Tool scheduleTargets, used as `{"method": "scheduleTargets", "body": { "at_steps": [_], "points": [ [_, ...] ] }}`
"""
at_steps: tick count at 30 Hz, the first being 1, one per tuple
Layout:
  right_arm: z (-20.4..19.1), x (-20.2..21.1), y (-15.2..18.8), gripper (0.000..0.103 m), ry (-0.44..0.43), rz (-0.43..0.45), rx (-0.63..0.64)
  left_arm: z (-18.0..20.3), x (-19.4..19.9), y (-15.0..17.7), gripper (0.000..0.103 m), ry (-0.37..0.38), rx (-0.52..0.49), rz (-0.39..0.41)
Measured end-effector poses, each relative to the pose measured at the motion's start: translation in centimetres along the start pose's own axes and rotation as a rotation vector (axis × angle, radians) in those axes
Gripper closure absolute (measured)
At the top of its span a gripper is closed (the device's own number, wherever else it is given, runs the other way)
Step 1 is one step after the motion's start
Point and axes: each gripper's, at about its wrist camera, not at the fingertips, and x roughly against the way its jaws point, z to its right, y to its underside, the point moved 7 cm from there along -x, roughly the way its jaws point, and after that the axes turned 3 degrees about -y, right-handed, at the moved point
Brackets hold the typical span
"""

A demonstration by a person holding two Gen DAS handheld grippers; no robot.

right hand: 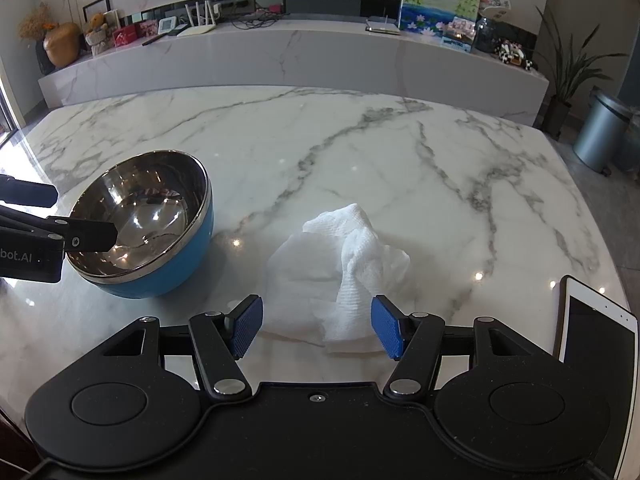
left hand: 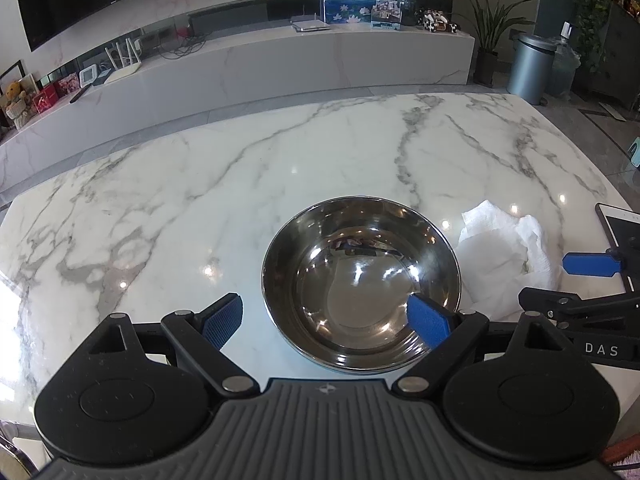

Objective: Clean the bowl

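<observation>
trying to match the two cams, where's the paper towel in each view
Left wrist view: the paper towel lies crumpled at the right, just right of the bowl.
Right wrist view: the paper towel sits low in the centre, just ahead of the right gripper, whose jaws stand open.
Shared landmark: the bowl, at the left in the right wrist view.

One bowl (left hand: 361,284), one crumpled paper towel (right hand: 340,256), one tablet (right hand: 592,332) and two hand-held grippers on one table (right hand: 320,152)

Bowl (right hand: 144,224) on table (right hand: 320,140); paper towel (right hand: 340,264) right of it; tablet (right hand: 592,340) farther right.
</observation>
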Motion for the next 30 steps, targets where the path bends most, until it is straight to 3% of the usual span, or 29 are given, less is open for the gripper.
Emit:
{"method": "scheduleTargets", "body": {
  "at_steps": [30],
  "points": [
    [-0.49,-0.43,0.03,0.045,-0.002,-0.013,0.007,-0.25,-0.33,-0.12,0.013,0.003,0.012,-0.007]
  ]
}}
